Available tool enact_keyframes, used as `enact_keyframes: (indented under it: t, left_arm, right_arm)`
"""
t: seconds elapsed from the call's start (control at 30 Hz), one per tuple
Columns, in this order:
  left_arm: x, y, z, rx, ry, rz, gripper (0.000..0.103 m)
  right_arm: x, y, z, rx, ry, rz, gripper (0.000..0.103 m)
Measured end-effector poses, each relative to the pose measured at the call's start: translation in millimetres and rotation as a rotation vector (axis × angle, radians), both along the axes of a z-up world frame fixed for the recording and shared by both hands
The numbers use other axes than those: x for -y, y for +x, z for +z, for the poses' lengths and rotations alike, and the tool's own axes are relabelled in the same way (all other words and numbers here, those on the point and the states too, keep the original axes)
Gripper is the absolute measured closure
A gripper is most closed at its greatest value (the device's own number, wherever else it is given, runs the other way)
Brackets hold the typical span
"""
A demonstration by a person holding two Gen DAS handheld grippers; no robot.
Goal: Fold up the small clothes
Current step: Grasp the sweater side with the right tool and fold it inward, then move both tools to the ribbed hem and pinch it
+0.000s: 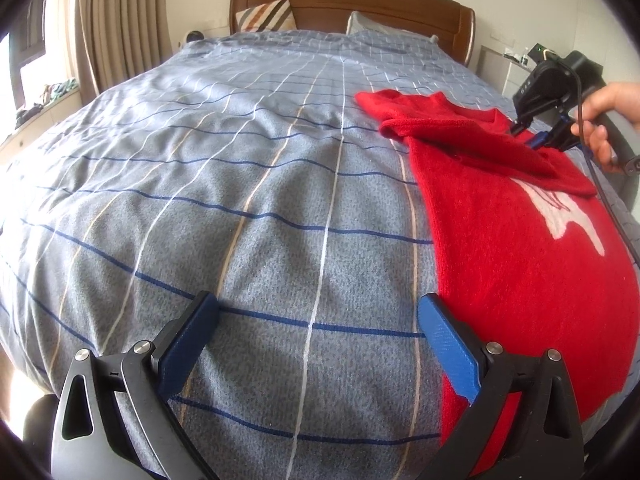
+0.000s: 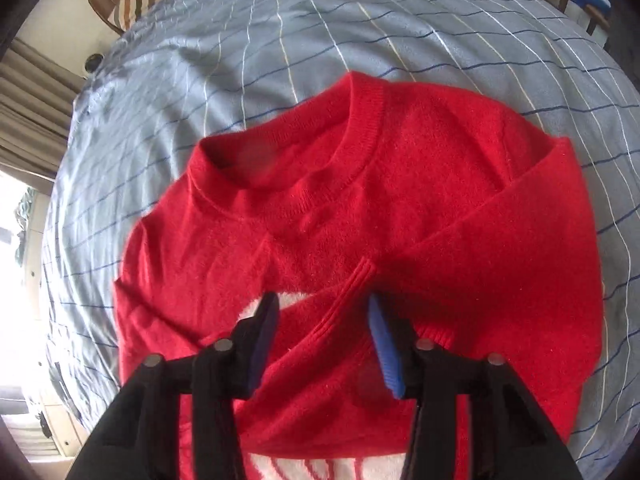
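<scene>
A red knit sweater (image 2: 400, 184) with a white motif lies flat on the bed, neckline away from me. One sleeve (image 2: 480, 248) is folded across its chest, and the cuff (image 2: 356, 284) ends just ahead of my right gripper (image 2: 322, 312). That gripper points steeply down over the cuff. Its jaws stand a little apart, with red knit showing in the gap and neither pad pressing on it. In the left wrist view the sweater (image 1: 512, 248) fills the right side, with the right gripper (image 1: 528, 136) at the folded sleeve. My left gripper (image 1: 318, 312) is wide open over bare bedspread beside the sweater's edge.
The blue-grey checked bedspread (image 1: 240, 184) covers the bed. A wooden headboard (image 1: 348, 4) with a striped pillow (image 1: 266, 16) stands at the far end. Curtains (image 1: 108, 20) and a window ledge are on the left. A hand (image 1: 604, 120) holds the right gripper's handle.
</scene>
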State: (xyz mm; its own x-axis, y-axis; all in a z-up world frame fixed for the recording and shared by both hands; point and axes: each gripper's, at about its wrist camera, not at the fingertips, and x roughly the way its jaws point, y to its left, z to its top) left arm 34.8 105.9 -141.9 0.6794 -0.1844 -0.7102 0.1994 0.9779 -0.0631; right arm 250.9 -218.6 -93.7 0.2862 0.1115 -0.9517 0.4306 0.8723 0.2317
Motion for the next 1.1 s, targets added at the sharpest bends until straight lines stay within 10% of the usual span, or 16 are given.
enact_keyframes:
  t: [0.3,0.63,0.8,1.1]
  left_arm:
    - [-2,1,1,-0.003,-0.017,0.008,0.002]
    - [-1,1,1,0.000,-0.015,0.010,0.002]
    - [-1,3,1,0.001,-0.017,0.014,0.001]
    - [-1,4,0,0.004,-0.019,0.013,0.001]
  right_arm:
    - [11,-107,85,0.508,0.049,0.137,0.098]
    - [55,-210,6,0.352,0.077,0.001,0.092]
    - [61,-171,38,0.419,0.101,0.099,0.050]
    - [13,-68,23,0.250,0.086,0.518,0.050]
